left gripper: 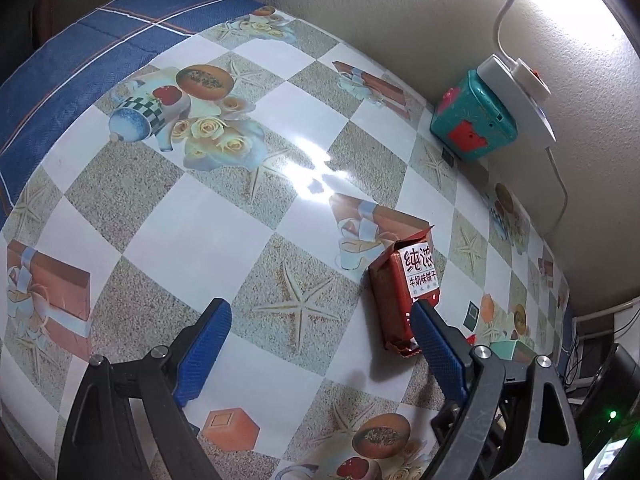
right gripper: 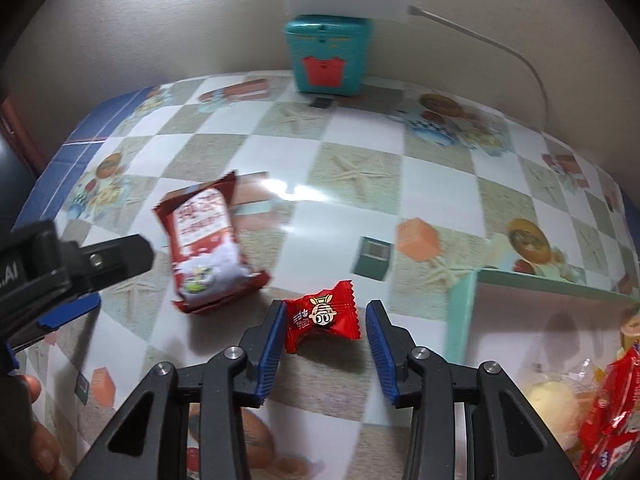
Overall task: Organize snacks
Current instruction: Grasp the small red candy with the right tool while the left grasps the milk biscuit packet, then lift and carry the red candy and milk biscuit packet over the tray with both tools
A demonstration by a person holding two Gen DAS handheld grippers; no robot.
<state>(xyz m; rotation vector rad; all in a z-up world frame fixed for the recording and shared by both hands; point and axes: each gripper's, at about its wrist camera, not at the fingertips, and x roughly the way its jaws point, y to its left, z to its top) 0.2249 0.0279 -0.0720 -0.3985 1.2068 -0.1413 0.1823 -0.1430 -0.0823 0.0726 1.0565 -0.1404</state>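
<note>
A dark red biscuit packet with white Chinese lettering lies on the checkered tablecloth; it also shows in the right wrist view. My left gripper is open and empty, its right finger beside the packet's near end. A small red candy lies between the blue pads of my right gripper, which is open around it. A mint-green tray at the right holds several snacks.
A teal toy box stands at the wall under a white power strip with a lamp and cable. The left gripper's body shows at the left. The table's blue-cloth edge lies far left.
</note>
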